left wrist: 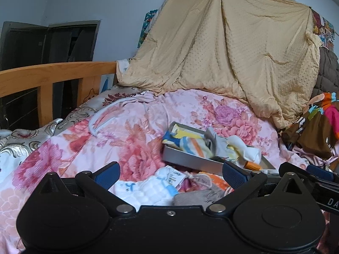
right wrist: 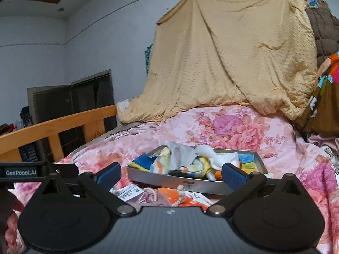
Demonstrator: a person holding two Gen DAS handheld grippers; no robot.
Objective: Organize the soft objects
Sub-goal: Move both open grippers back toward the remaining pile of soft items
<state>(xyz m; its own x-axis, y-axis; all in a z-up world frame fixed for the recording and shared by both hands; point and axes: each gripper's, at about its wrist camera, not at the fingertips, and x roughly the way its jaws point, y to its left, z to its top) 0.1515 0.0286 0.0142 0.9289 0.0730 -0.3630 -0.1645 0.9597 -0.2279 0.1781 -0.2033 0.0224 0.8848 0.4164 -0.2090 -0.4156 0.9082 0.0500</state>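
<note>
A grey metal tray [left wrist: 186,159] [right wrist: 169,178] lies on a pink floral quilt [left wrist: 131,131] [right wrist: 233,127] and holds several small soft items: striped socks [left wrist: 190,145] [right wrist: 161,163] and white cloths [left wrist: 243,148] [right wrist: 205,151]. More soft pieces lie loose in front of the tray: a white quilted cloth with a tag [left wrist: 146,187], a grey piece [left wrist: 197,196] and orange packets [right wrist: 186,199]. My left gripper [left wrist: 170,174] is open and empty above the loose pieces. My right gripper [right wrist: 170,174] is open and empty, just short of the tray.
A beige blanket [left wrist: 222,48] [right wrist: 228,59] hangs behind the bed. A wooden bed rail [left wrist: 48,74] [right wrist: 53,127] runs along the left. Colourful bedding [left wrist: 313,127] is piled at the right. A dark door [right wrist: 70,99] stands beyond the rail.
</note>
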